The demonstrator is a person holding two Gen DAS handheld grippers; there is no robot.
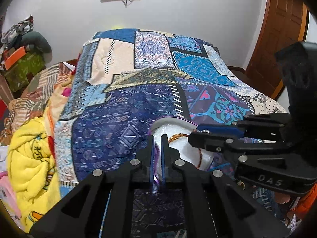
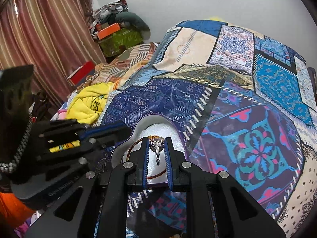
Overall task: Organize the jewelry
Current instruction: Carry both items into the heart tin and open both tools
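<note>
A heart-shaped jewelry box (image 2: 142, 123) with a purple rim and white foam lining lies open on the patterned bedspread; it also shows in the left wrist view (image 1: 170, 123). A brown braided cord bracelet (image 1: 178, 136) lies on the foam, also in the right wrist view (image 2: 134, 146). My left gripper (image 1: 157, 138) is shut on the box's purple rim at its near edge. My right gripper (image 2: 157, 138) is shut on a silver ring (image 2: 157, 148) with a stone, held just above the foam. The right gripper also shows in the left wrist view (image 1: 193, 133), over the box.
A blue patchwork bedspread (image 2: 257, 99) covers the bed. A yellow blanket (image 1: 31, 158) and crumpled bedding lie at the left. Boxes and clothes (image 2: 116, 33) are piled by the wall beside a curtain (image 2: 39, 39). A wooden door (image 1: 281, 39) stands at the right.
</note>
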